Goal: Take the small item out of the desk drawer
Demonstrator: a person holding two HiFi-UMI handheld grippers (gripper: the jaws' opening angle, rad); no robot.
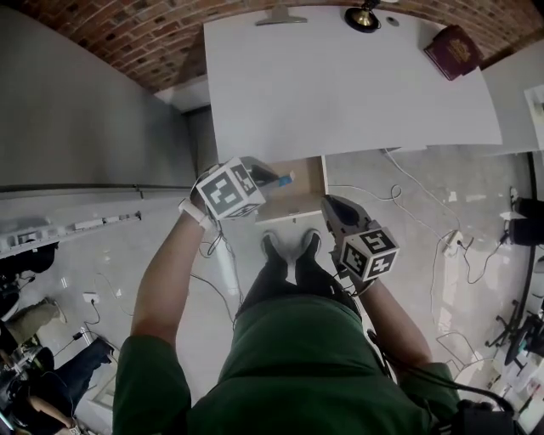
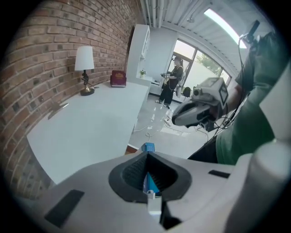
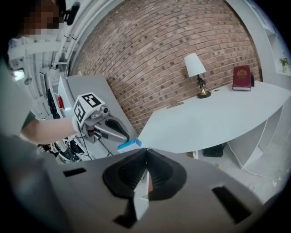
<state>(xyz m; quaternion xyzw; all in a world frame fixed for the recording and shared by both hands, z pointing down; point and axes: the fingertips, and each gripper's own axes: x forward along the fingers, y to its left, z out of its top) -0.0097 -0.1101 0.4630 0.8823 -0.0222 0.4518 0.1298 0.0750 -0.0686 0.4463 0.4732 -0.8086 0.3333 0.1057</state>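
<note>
My left gripper [image 1: 274, 177] is shut on a small blue item [image 1: 286, 179], holding it in the air just over the open wooden drawer [image 1: 302, 202] under the white desk [image 1: 340, 76]. In the left gripper view the blue item [image 2: 148, 147] pokes out past the closed jaws. The right gripper view shows the same blue item [image 3: 129, 144] at the left gripper's [image 3: 122, 138] tip. My right gripper [image 1: 331, 208] hangs to the right of the drawer front with its jaws shut and nothing seen between them.
On the desk stand a lamp [image 1: 363, 17] and a dark red book [image 1: 453, 51] at the far side. Cables [image 1: 399, 191] trail over the pale floor at the right. A person [image 2: 170, 84] stands far off by the windows. A brick wall [image 3: 150, 59] runs behind the desk.
</note>
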